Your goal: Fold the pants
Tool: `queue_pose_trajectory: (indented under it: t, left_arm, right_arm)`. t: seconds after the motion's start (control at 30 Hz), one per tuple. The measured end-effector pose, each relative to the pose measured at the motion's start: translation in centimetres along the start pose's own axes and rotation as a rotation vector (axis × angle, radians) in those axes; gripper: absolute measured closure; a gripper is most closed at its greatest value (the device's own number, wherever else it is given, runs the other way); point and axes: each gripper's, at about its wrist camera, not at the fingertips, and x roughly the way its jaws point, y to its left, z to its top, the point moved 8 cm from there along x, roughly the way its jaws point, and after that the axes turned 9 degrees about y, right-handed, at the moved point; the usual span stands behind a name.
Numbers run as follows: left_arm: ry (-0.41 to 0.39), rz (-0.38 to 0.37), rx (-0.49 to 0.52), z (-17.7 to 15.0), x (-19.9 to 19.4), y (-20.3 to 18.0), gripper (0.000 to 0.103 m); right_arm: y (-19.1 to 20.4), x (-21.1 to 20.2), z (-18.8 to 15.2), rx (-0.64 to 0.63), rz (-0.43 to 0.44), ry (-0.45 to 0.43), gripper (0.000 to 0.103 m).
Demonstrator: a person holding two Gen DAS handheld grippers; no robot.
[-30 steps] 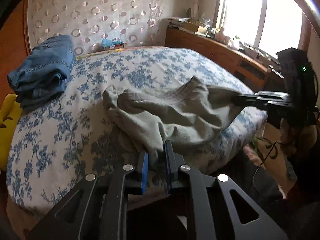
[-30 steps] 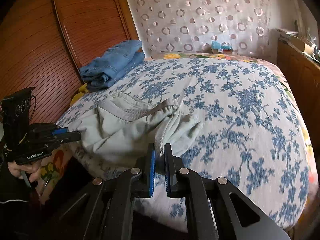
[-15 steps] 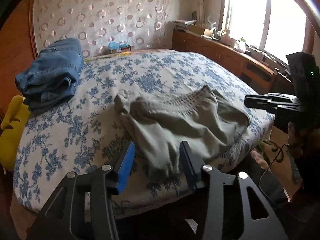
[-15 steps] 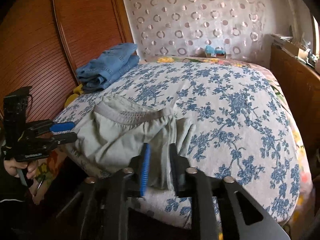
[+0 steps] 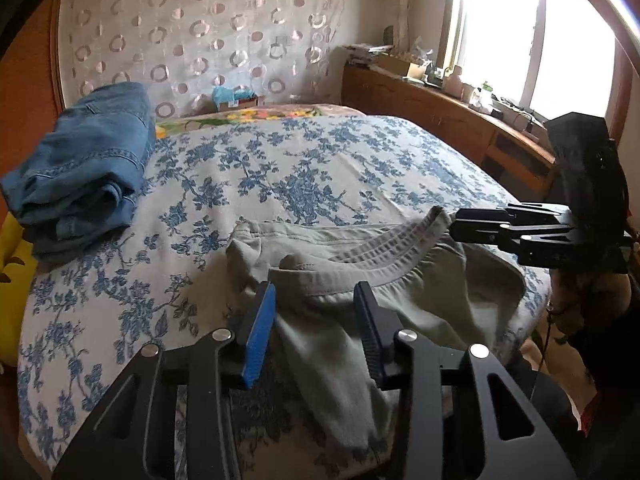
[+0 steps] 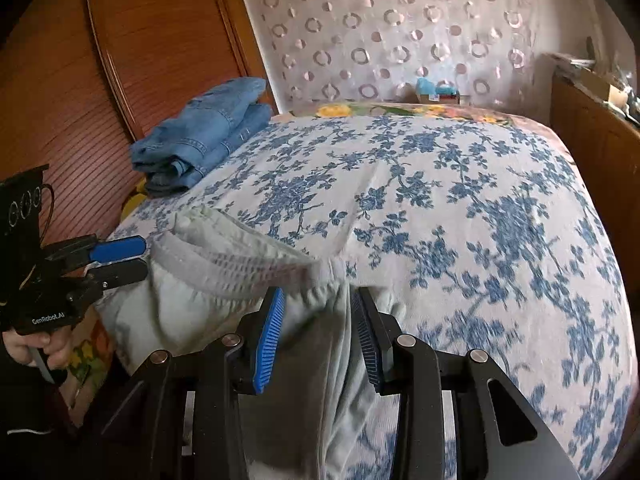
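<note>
Bed with blue-floral cover; wooden panels left, window right. Folded jeans at far-left corner. Pants, grey-green, lie rumpled at near edge, waistband up. Left gripper closing, right gripper opening; cloth between both, pads not pressing.

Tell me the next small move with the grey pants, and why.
Probably pull both grippers back off the cloth. The left gripper is closing slightly, the right gripper is opening, neither pinching; the grey pants lie bunched at the bed edge, needing a fresh grasp.
</note>
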Motion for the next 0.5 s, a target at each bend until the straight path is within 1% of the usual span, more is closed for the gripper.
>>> queue_pose_trajectory:
  t: [0.07,0.17,0.33,0.37,0.4,0.43,0.47,0.5]
  left_arm:
    - [0.015,0.002,0.009,0.0,0.6,0.0,0.063]
    - [0.045,0.016,0.023,-0.1,1.5,-0.1,0.064]
    - [0.056,0.026,0.038,0.1,1.9,0.0,0.065]
    - [0.051,0.029,0.042,0.3,1.8,-0.1,0.075]
    - [0.043,0.032,0.045,0.4,1.7,-0.1,0.085]
    - [0.035,0.025,0.047,0.5,1.5,-0.3,0.087]
    - [0.022,0.016,0.047,0.7,1.2,-0.5,0.092]
    - [0.008,0.012,0.047,0.9,0.8,-0.6,0.093]
  right_arm:
    - [0.1,0.9,0.4,-0.007,-0.007,0.016,0.065]
    - [-0.3,2.3,0.5,0.001,-0.041,0.051,0.065]
    - [-0.1,2.7,0.5,0.0,-0.045,0.024,0.065]
    - [0.0,2.9,0.5,-0.003,-0.047,0.021,0.065]
    - [0.0,2.8,0.5,-0.007,-0.048,0.018,0.067]
    - [0.1,2.9,0.6,-0.01,-0.044,0.014,0.082]
    - [0.2,2.7,0.4,-0.017,-0.031,0.011,0.088]
    - [0.4,2.5,0.4,-0.021,-0.025,0.0,0.091]
